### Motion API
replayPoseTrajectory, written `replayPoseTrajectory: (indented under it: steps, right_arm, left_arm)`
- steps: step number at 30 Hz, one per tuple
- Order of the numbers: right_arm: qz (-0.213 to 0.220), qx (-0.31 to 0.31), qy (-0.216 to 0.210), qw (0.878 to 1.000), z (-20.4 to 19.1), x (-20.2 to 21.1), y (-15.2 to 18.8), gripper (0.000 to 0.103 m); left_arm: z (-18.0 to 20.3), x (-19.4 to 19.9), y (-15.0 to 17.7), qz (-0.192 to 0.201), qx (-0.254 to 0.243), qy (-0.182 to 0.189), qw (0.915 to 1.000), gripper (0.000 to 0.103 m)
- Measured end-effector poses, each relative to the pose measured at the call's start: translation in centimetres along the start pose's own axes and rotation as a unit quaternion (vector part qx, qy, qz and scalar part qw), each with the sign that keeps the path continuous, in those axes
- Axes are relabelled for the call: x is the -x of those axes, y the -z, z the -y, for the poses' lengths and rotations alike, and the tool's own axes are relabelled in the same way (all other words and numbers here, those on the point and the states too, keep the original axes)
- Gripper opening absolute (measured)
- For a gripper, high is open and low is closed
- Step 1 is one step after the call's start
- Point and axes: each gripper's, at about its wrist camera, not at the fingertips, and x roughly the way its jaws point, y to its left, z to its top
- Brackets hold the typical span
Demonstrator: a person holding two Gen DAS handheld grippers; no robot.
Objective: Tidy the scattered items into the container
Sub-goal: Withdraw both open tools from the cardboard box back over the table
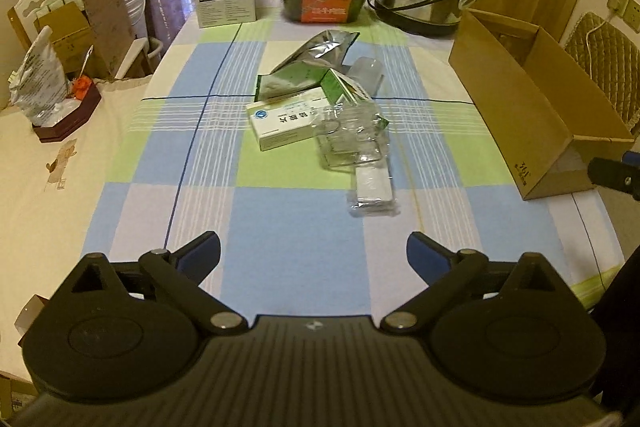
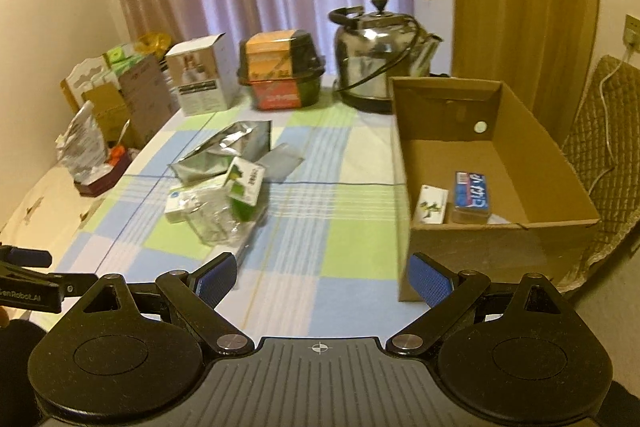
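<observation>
**A:** What frames the scene?

**B:** A table under a checked cloth of blue, green and white squares (image 1: 280, 211). At its right edge stands the open brown cardboard box (image 2: 532, 163), the container, set within reach of the right-hand tool. Inside, near its front wall, already lie a small white carton with a green figure (image 2: 431, 203) and a blue-labelled pack (image 2: 472, 195).

**B:** At the far edge a steel kettle (image 2: 376, 63) and other boxes stand upright in a row; they look stored rather than scattered.

**A:** And what is left to tidy?

**B:** A loose heap at the table's centre: a silver foil pouch (image 1: 320, 49) farthest, a white-and-green medicine carton (image 1: 282, 123) left of centre, a crumpled clear plastic tray (image 1: 352, 135) lying over its right end, and nearest, a flat white item in a clear wrapper (image 1: 374, 189). They overlap, so each probably needs lifting singly.

**A:** The tools?

**B:** The left gripper (image 1: 314, 255) hovers over bare cloth at the near edge, fingers spread wide, grasping nothing. The right gripper (image 2: 322, 277) is likewise released and empty, near the box's front corner.
</observation>
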Motion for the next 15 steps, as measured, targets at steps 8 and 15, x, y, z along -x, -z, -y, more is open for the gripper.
replayPoseTrajectory:
  steps: [8,15]
  right_arm:
    - [-0.01,0.01,-0.009,1.0,-1.5,-0.1,0.4,0.097]
    - [-0.018,0.015,-0.011,1.0,-2.1,-0.6,0.5,0.097]
  left_arm:
    - [-0.6,-0.1,0.4,-0.001,0.01,0.005,0.9999,0.102]
    - [-0.9,-0.2,0.5,-0.004,0.016,0.009,0.9998,0.102]
